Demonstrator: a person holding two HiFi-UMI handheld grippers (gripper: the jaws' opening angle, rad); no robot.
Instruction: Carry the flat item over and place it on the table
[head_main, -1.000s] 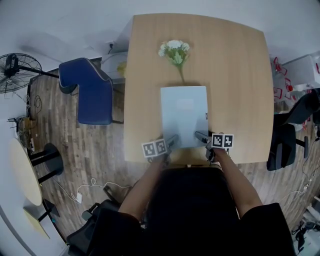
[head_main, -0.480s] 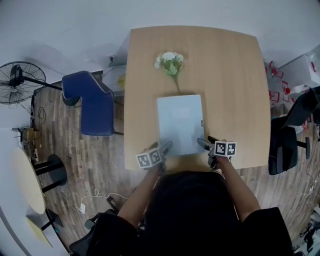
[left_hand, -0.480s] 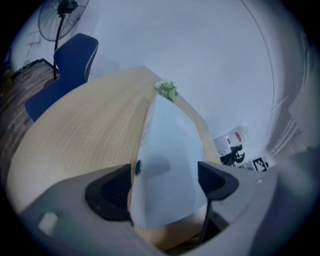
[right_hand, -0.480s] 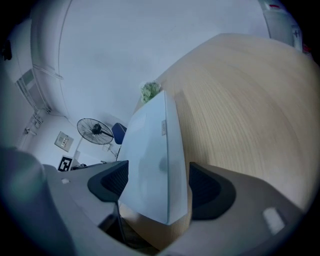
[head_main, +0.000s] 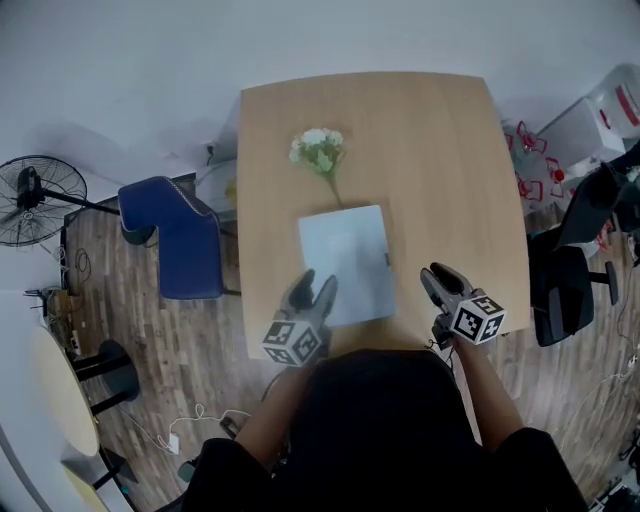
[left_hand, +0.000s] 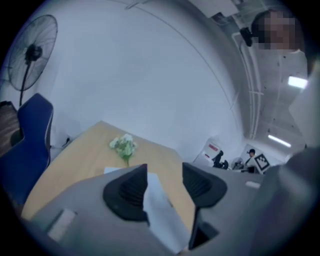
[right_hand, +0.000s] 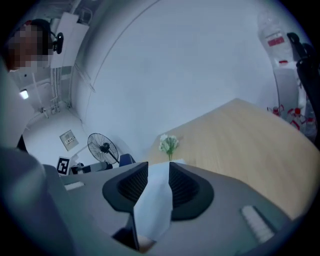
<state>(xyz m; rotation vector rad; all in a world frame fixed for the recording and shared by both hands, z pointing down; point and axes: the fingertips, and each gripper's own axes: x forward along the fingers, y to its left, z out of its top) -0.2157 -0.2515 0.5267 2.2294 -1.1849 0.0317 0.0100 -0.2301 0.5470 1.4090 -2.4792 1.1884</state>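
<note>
The surface stretched ahead of both grippers. The sheet lay flat on it, its near left corner at the tips of the left gripper, and well apart to the left of the right gripper. Both pairs of fingers were closing with a gap and nothing gripped, the sheet only seen beyond them. Flowers lay past the sheet, stem reaching its far edge

Head cam overhead; 2 low cams; share table.
</note>
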